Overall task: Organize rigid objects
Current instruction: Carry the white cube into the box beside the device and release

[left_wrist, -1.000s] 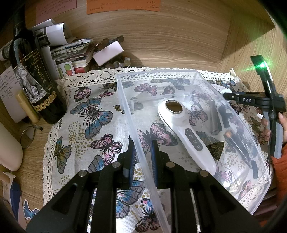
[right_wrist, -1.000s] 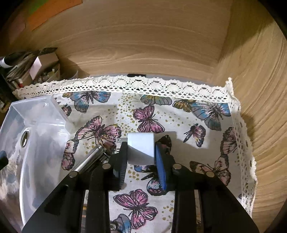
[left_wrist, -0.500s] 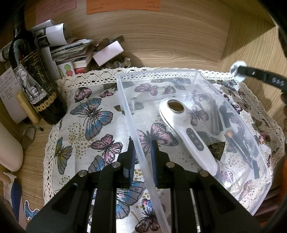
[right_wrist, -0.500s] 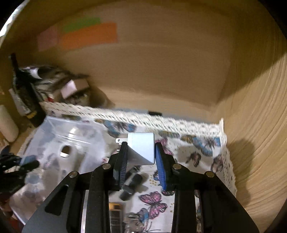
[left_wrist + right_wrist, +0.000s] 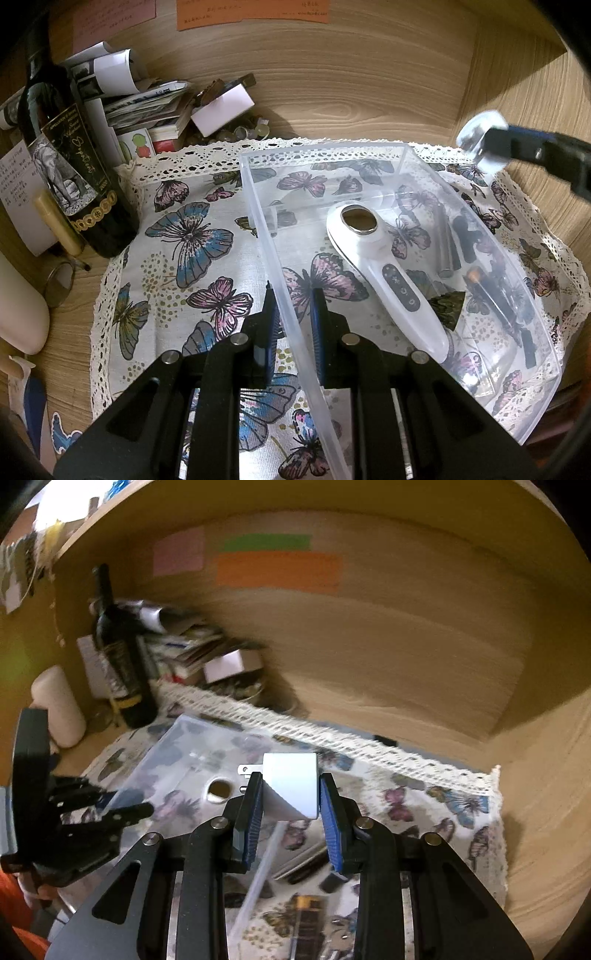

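Left wrist view: my left tongs (image 5: 291, 317) are clenched on the near-left wall of the clear plastic bin (image 5: 275, 236), one blue pad outside it and one inside. The bin sits on the butterfly cloth (image 5: 184, 236) that covers the worktop. Inside it lies a white handheld device (image 5: 388, 273) with a round metal head, pointing away from me. Dark pen-like pieces (image 5: 448, 247) show through the far right wall, though I cannot tell which side of the wall they are on. A dark wine bottle (image 5: 70, 173) stands at the left by a stack of papers (image 5: 147, 99). My right tongs (image 5: 487, 142) hang high at the upper right, blurred.

Right wrist view: my right tongs (image 5: 291, 805) are grasping a white plug adapter (image 5: 291, 786), its metal prongs pointing left. It is in the air above the bin's (image 5: 177, 753) right edge and clear of the cloth (image 5: 436, 801). Below, keys and a few dark items lie blurred on the cloth.
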